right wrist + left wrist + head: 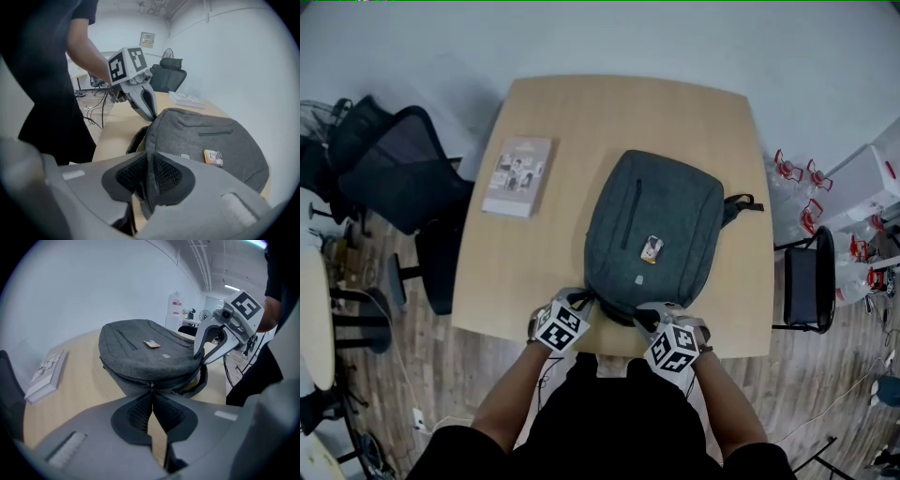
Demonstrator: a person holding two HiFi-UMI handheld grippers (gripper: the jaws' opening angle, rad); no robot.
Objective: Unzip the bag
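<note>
A grey backpack (661, 225) lies flat on the wooden table (544, 253), its near end at the table's front edge. My left gripper (581, 302) is at that end's left corner. In the left gripper view its jaws (151, 397) are shut on the zipper pull (151, 384) of the bag's side seam. My right gripper (649, 317) is at the same end, further right. Its pads (147, 164) are shut on a fold of the bag's grey fabric (149, 140). A small orange tag (652, 248) lies on top of the bag.
A book (518, 175) lies on the table's left side. Black office chairs (403, 178) stand off the table's left edge and a black chair (806, 277) off its right edge. A black strap (742, 204) sticks out from the bag's right side.
</note>
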